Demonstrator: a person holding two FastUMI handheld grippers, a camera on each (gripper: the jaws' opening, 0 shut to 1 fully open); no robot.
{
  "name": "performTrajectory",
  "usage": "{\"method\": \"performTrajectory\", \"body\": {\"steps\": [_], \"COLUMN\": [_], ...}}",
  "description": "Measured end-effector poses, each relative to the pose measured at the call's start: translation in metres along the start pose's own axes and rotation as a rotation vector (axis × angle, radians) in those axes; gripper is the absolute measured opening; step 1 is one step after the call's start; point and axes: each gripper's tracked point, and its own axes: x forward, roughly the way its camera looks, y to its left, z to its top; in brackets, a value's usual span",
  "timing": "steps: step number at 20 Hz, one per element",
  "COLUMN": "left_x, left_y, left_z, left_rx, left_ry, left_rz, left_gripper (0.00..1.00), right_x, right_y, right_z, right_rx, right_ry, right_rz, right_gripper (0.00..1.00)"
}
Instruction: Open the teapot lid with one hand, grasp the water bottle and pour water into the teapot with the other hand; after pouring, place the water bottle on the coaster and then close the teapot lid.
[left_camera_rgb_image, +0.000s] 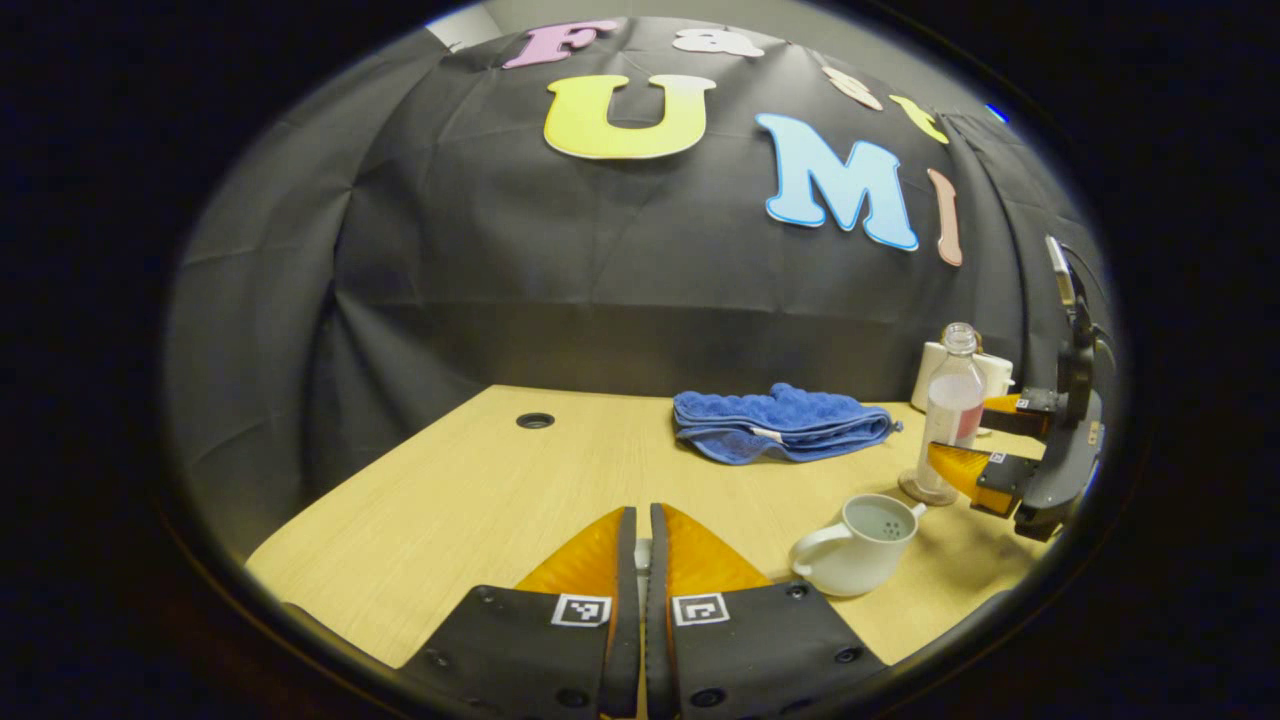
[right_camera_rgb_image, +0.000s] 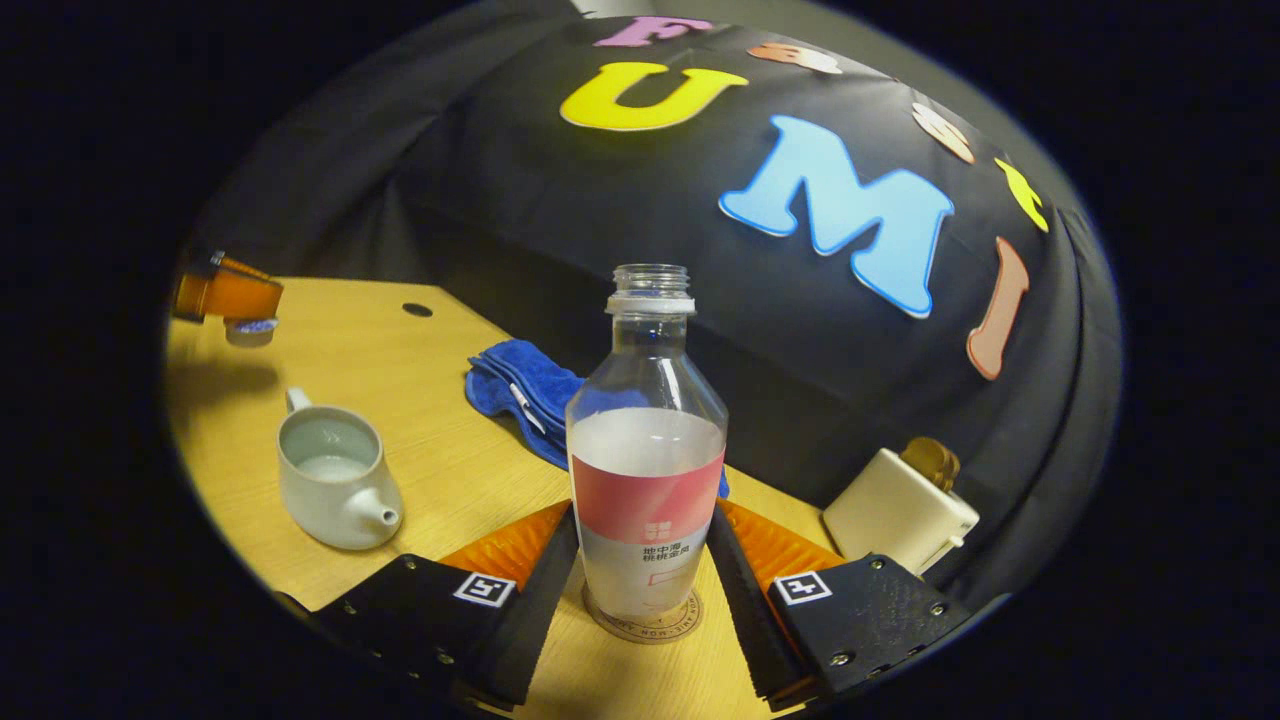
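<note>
A: Where does the water bottle (right_camera_rgb_image: 646, 450) stand?

B: Upright on the round coaster (right_camera_rgb_image: 645, 617), cap off, partly full. In the right gripper view it sits between the two fingers of the right tongs (right_camera_rgb_image: 645, 560). The fingers are spread to either side of it, very close to the label, but I cannot tell whether they press on it.

A: And the teapot (right_camera_rgb_image: 335, 480)?

B: On the desk (right_camera_rgb_image: 400, 370), well to the left of the bottle in that view, open on top with a little water inside, spout toward the camera. In the left gripper view the teapot (left_camera_rgb_image: 858, 545) sits just in front of the coaster, handle to the left.

A: The lid?

B: The left tongs (left_camera_rgb_image: 640, 560) have their fingers drawn almost together, with something pale showing in the narrow gap. The right gripper view shows them up at the far left, above the desk, with the small round lid (right_camera_rgb_image: 249, 328) held at the tip.

A: Anything else there?

B: A folded blue towel (left_camera_rgb_image: 780, 425) lies behind the teapot, and a cream box (right_camera_rgb_image: 898, 510) stands to the right near the booth wall.
</note>
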Motion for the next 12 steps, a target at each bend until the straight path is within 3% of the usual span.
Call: {"method": "performTrajectory", "body": {"steps": [8, 12], "left_x": [0.002, 0.004], "left_y": [0.000, 0.000], "left_z": [-0.003, -0.006], "left_rx": [-0.002, -0.001], "left_ry": [0.009, 0.017], "left_rz": [-0.001, 0.001], "left_gripper": [0.10, 0.08], "right_x": [0.009, 0.018], "right_y": [-0.032, -0.032], "right_z": [-0.021, -0.026], "right_rx": [0.332, 0.355], "right_ry": [0.029, 0.031], "right_rz": [-0.018, -0.027], "right_gripper": [0.79, 0.79]}}
